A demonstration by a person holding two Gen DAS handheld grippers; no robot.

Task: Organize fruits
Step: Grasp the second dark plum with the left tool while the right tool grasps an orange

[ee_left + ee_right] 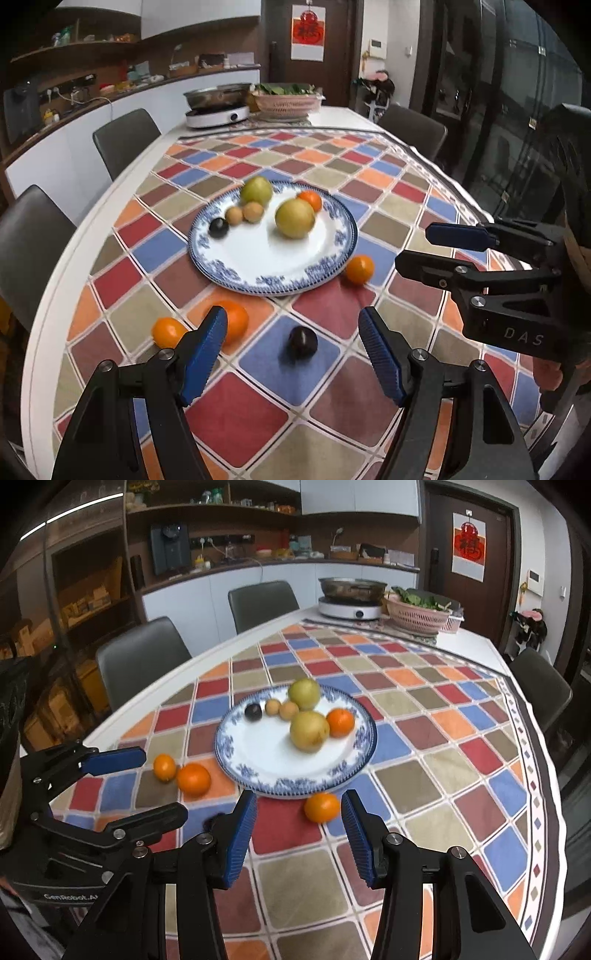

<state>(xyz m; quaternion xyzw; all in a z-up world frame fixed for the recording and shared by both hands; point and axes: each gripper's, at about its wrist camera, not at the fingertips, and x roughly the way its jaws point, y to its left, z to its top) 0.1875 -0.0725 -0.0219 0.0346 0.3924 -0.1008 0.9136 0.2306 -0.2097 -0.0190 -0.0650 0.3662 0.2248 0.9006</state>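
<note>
Dark plum (302, 342) lies between the open left tongs (293, 349), untouched.

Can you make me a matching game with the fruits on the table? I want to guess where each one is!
Things:
1. the two green pears
2. the dark plum between the left gripper's open fingers
3. the orange in front of the right gripper
4. the two oranges side by side

Places:
A. on the cloth, just by the plate's near rim
B. on the blue-and-white plate
C. on a blue square of the cloth
D. on the cloth, left of the plate

Pairs: 1-B, 2-C, 3-A, 4-D
</note>
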